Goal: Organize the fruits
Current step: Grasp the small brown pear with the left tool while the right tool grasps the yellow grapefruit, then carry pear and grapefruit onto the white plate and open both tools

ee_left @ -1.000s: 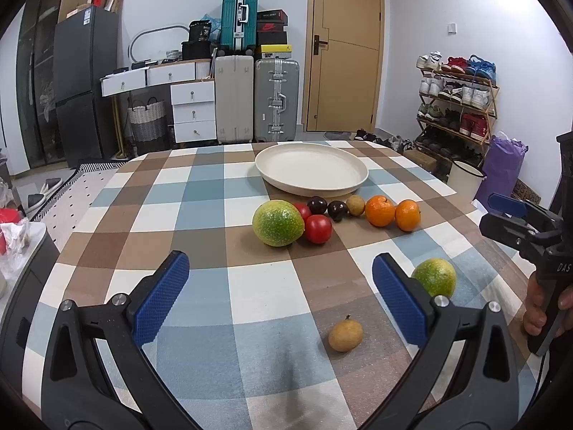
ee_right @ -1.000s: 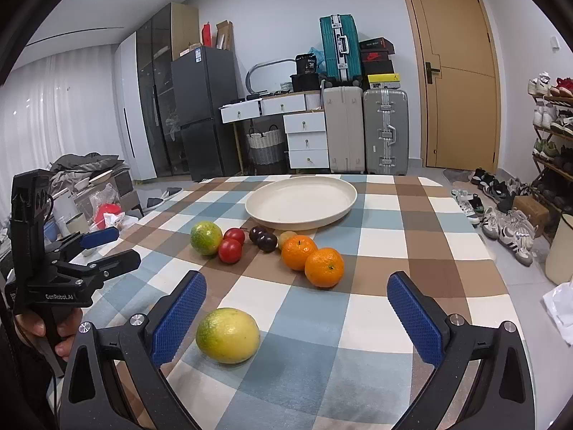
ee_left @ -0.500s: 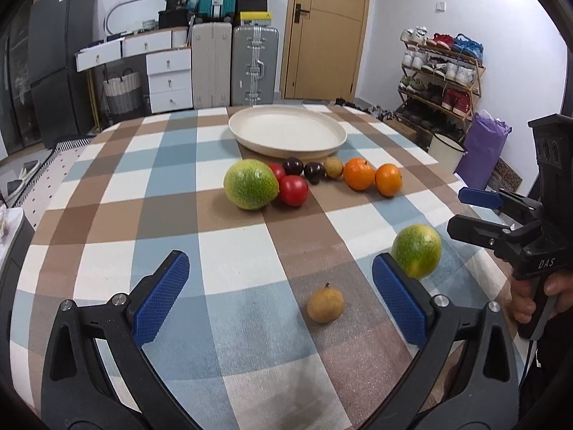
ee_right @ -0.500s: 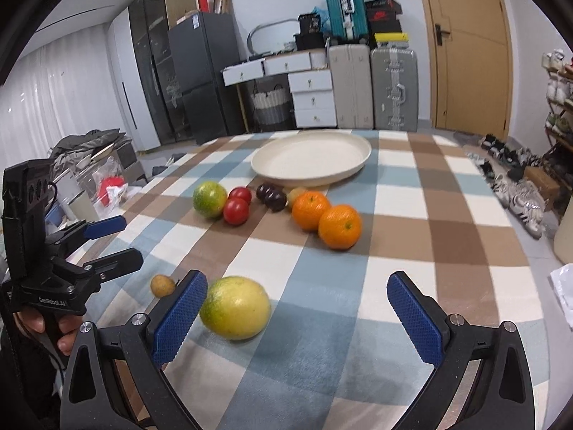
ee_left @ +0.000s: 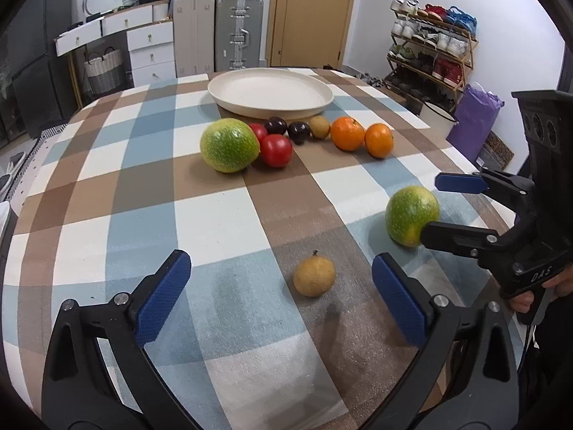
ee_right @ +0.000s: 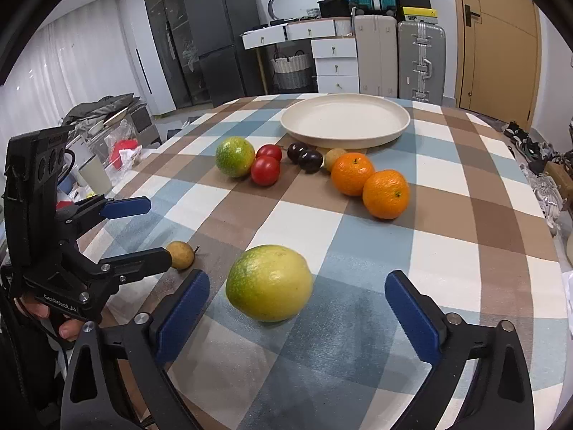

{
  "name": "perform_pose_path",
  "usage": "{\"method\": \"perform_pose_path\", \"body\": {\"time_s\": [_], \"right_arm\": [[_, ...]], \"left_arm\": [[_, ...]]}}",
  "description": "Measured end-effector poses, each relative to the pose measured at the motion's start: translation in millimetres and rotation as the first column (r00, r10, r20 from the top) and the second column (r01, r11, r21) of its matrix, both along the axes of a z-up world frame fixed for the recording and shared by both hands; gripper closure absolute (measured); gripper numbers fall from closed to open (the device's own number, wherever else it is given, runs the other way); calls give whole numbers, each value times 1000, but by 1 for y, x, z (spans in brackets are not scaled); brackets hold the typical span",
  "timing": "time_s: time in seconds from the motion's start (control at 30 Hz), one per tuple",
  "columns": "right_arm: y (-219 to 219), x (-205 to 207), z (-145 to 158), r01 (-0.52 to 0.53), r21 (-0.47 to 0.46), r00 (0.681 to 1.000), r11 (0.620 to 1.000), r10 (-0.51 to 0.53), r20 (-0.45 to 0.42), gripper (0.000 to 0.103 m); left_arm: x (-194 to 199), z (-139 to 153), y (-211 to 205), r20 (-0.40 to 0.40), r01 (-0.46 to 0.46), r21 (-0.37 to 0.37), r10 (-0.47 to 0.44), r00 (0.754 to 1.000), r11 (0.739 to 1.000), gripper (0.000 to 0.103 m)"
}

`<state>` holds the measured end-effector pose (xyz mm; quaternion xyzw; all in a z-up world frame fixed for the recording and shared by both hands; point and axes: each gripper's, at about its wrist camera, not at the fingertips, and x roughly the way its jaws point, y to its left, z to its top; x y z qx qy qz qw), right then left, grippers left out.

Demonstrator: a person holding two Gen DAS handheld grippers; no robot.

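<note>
1. The fruits lie on the checked surface (ee_left: 222,222). A row sits just before the cream plate (ee_left: 270,90) near the far edge: a large green fruit (ee_left: 229,145) touching two tomatoes (ee_left: 275,150), then two dark plums (ee_left: 299,130), a small brownish fruit (ee_left: 319,127) and two oranges (ee_left: 379,140) side by side.
2. Well apart from that row, nearer the front edge, lie a small yellow-brown pear (ee_left: 314,276) and a second green-yellow fruit (ee_right: 269,283).
3. The left tongs (ee_left: 283,302) are spread wide, holding nothing; the pear lies just beyond and between their blue pads (ee_left: 163,295), nearer the right-hand one. Against half a second ago, the pear sits larger and closer in the left wrist view, and the whole view tips further down toward the surface.
4. The right tongs (ee_right: 297,313) are also spread wide and hold nothing. The green-yellow fruit lies just ahead of their pads (ee_right: 412,317), closer to the left-hand one. Half a second ago it sat beside that pad's tip; now it is nearer the gap's middle and looms larger.
5. In the left wrist view the right tongs reach in from the right edge, one finger passing in front of the green-yellow fruit, the other above and behind it.
6. No fruit has changed place on the surface, and the plate holds none.
7. Behind the surface stand suitcases (ee_left: 236,32), white drawers (ee_right: 335,61), a door (ee_left: 311,14) and a shoe rack (ee_left: 429,53).
</note>
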<state>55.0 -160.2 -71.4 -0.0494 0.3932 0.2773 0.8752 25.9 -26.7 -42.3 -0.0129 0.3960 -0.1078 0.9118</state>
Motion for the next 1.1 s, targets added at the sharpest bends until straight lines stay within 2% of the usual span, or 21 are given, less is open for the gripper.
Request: {"method": "perform_pose_path", "body": {"time_s": [0.17,0.37,0.57,0.63,0.7,0.83,1.1], "right_arm": [[6,0,-6,-16,-6,1000,1000,15,-24,18],[7,3,-9,-19,-6,999,1000,19,-48,26],[10,4,-11,-24,-3,997,1000,24,-67,35],[10,3,-12,-24,-3,997,1000,24,-68,37],[10,2,-12,-29,0,997,1000,29,-70,40],[11,2,-12,-39,10,997,999,39,-73,47],[7,0,-8,-34,8,998,999,35,-47,48]], "left_arm": [[1,-3,-5,-17,31,2,-31,999,1000,8],[5,-10,-14,-64,71,14,-70,996,997,32],[6,-12,-19,-78,117,6,-116,990,993,63],[6,-12,-20,-79,126,0,-125,989,992,77],[5,-11,-20,-77,133,-5,-133,988,991,80],[4,-9,-21,-61,140,-17,-141,988,990,80],[5,3,-19,-1,109,-30,-109,994,994,80]]}}
